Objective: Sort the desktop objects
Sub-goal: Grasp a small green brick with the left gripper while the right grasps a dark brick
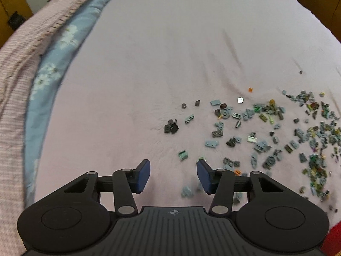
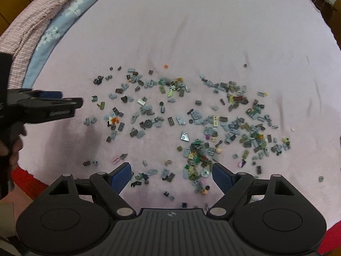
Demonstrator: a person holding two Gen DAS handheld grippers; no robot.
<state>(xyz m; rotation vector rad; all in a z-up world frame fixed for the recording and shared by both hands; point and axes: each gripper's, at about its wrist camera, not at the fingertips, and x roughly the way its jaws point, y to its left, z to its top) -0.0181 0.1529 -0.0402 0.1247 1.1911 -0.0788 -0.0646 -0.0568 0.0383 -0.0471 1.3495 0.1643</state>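
Pale pink bedsheet (image 2: 191, 21) fills both views, with a blue floral quilt (image 1: 53, 64) and a striped pink blanket (image 1: 19, 68) bunched along its far left edge. Small building bricks (image 2: 191, 123), mostly grey and green, lie scattered over the sheet, too tiny and blurred to tell apart. Both the left gripper (image 1: 173, 176) and right gripper (image 2: 170, 176) hover with fingers apart, empty, at the scatter's near edge.

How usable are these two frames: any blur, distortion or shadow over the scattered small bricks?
Left wrist view: motion smear toward the right edge blurs the scattered bricks; fisheye bows the blue floral quilt; the open left gripper stays sharp. Right wrist view: sharper overall, bricks mostly distinct; soft shadows fall on the pink sheet beneath the left gripper and around the open right gripper; edges curve strongly.
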